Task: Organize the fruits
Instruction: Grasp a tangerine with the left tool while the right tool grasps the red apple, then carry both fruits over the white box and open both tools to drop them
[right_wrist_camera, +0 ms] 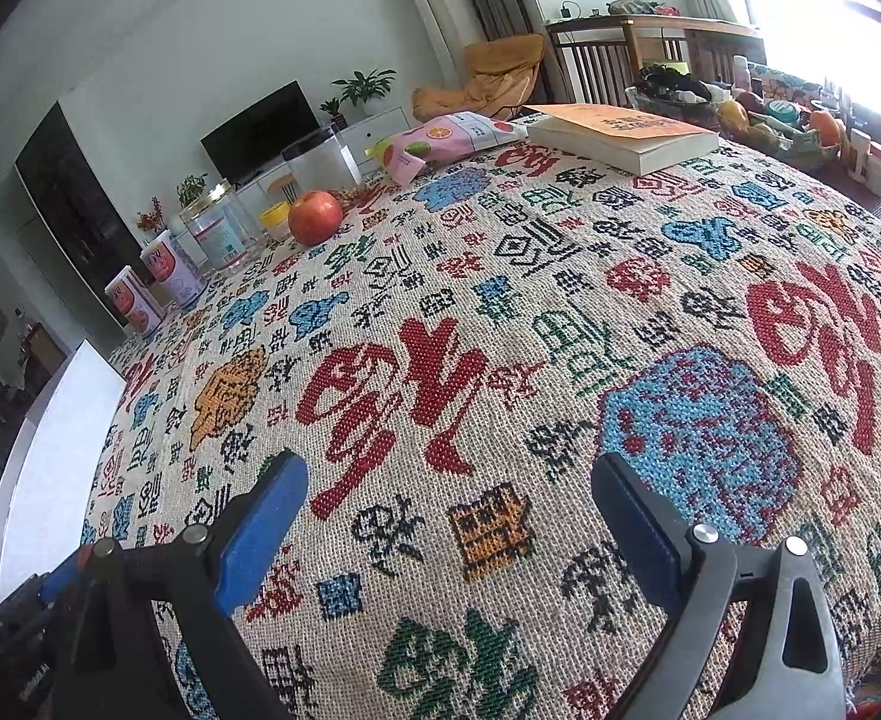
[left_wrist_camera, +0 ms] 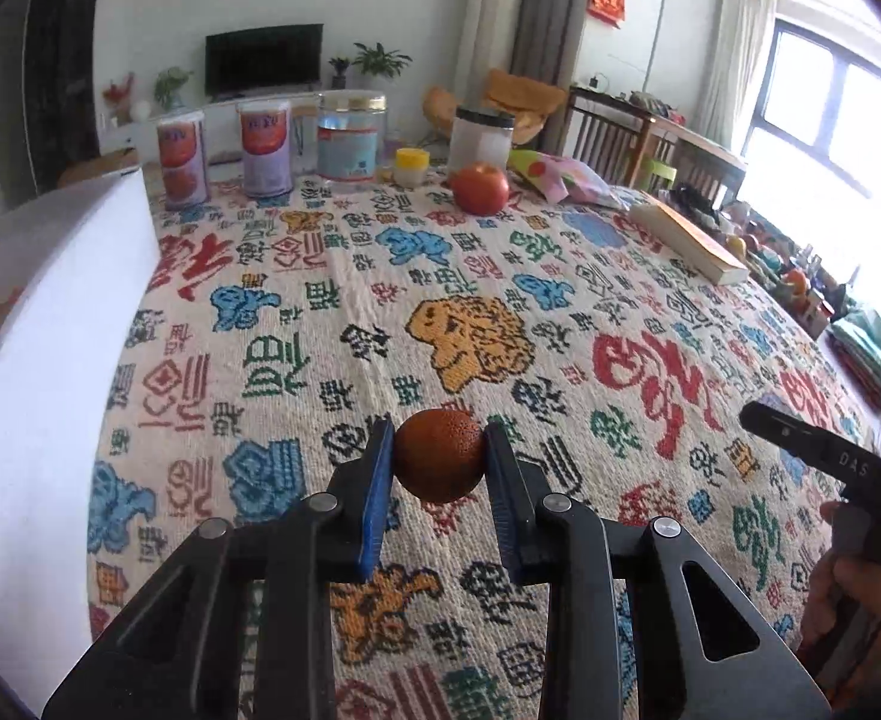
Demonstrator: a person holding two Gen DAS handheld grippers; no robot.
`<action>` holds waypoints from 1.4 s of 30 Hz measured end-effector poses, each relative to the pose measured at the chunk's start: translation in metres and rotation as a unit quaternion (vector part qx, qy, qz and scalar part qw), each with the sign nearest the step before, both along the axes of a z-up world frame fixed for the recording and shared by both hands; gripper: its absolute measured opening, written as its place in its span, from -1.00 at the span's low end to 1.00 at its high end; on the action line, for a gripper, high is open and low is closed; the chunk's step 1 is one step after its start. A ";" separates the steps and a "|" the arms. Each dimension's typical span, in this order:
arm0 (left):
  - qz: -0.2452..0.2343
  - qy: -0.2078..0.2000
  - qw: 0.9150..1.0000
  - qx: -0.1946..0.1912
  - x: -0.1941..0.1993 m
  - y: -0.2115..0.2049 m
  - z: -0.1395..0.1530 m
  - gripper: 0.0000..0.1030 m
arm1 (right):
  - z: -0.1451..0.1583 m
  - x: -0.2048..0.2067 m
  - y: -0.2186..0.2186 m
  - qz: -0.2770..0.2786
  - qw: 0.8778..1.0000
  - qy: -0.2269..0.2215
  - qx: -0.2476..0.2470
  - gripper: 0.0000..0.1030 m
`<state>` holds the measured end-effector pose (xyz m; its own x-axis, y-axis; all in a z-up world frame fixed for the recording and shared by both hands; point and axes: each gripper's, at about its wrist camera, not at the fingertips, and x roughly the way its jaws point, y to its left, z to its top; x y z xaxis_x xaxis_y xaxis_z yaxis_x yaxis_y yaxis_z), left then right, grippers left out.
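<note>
Left wrist view: left gripper (left_wrist_camera: 438, 463) has both blue pads pressed on a small brown-orange fruit (left_wrist_camera: 438, 463) resting on the patterned tablecloth (left_wrist_camera: 560, 276). I judge the grip centred; I would lift straight up, slowly, since the round skin could roll out. 1 red apple (left_wrist_camera: 481, 188) sits far back near the jars (left_wrist_camera: 351, 135).

Right wrist view: right gripper (right_wrist_camera: 449, 501) has its jaws wide apart, nothing between them, over bare cloth. I would hold it clear. Fruit basket (right_wrist_camera: 767, 129) stands far right.

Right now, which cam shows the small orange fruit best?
Left wrist: the small orange fruit sits centred, clamped by the left gripper. The right wrist view doesn't show it; only the apple appears there.
</note>
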<state>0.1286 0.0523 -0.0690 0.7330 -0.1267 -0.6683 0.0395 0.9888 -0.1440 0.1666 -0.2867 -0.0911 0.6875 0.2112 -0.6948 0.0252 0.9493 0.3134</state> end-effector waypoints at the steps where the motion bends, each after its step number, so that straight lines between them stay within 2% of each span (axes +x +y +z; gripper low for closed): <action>1: 0.016 0.000 1.000 0.001 0.013 0.009 -0.002 -0.42 | -0.002 0.003 0.004 0.013 1.000 0.008 0.003 0.86; 5: 0.054 0.030 0.998 0.000 0.051 0.032 -0.025 -0.42 | -0.005 0.041 0.027 0.067 0.997 0.044 0.006 0.86; 8: 0.065 0.044 0.997 -0.001 0.060 0.038 -0.040 -0.42 | 0.006 0.096 0.051 0.107 0.993 0.050 -0.010 0.85; 12: 0.072 0.050 0.996 0.007 0.062 0.040 -0.052 -0.42 | 0.021 0.183 0.091 0.149 0.986 0.034 -0.068 0.82; 15: 0.070 0.055 0.996 -0.005 0.062 0.043 -0.056 -0.41 | 0.023 0.245 0.123 0.169 0.979 0.026 -0.108 0.82; 19: 0.069 0.065 0.996 0.000 0.065 0.041 -0.058 -0.41 | 0.016 0.313 0.156 0.171 0.977 0.027 -0.125 0.82; 24: 0.068 0.065 0.996 -0.002 0.066 0.041 -0.058 -0.41 | -0.008 0.374 0.176 0.146 0.979 0.071 -0.124 0.82; 25: 0.068 0.065 0.996 -0.004 0.066 0.042 -0.059 -0.41 | -0.012 0.381 0.177 0.144 0.979 0.077 -0.121 0.71; 26: 0.068 0.065 0.996 -0.006 0.065 0.042 -0.058 -0.41 | -0.014 0.387 0.177 0.144 0.979 0.084 -0.116 0.47; 27: 0.068 0.065 0.996 -0.006 0.065 0.042 -0.058 -0.41 | -0.014 0.389 0.175 0.142 0.980 0.087 -0.106 0.34; 31: 0.068 0.065 0.996 -0.006 0.066 0.042 -0.058 -0.41 | -0.006 0.371 0.164 0.153 0.980 0.087 -0.089 0.33; 34: 0.068 0.065 0.996 -0.010 0.066 0.043 -0.058 -0.41 | 0.007 0.325 0.152 0.185 0.977 0.089 -0.064 0.33; 39: 0.064 0.066 0.996 -0.020 0.063 0.046 -0.057 -0.41 | 0.020 0.183 0.150 0.245 0.961 0.088 -0.089 0.33; 40: 0.061 0.073 0.995 -0.021 0.059 0.044 -0.055 -0.41 | 0.018 0.155 0.148 0.247 0.961 0.091 -0.087 0.34; 42: 0.051 0.083 0.994 -0.047 0.044 0.043 -0.049 -0.41 | 0.009 0.102 0.147 0.245 0.962 0.087 -0.085 0.34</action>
<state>0.1722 0.0953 -0.1178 0.6255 -0.1257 -0.7701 -0.0922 0.9681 -0.2329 0.2688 -0.1399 -0.0818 0.4038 0.3535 -0.8438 -0.3996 0.8978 0.1848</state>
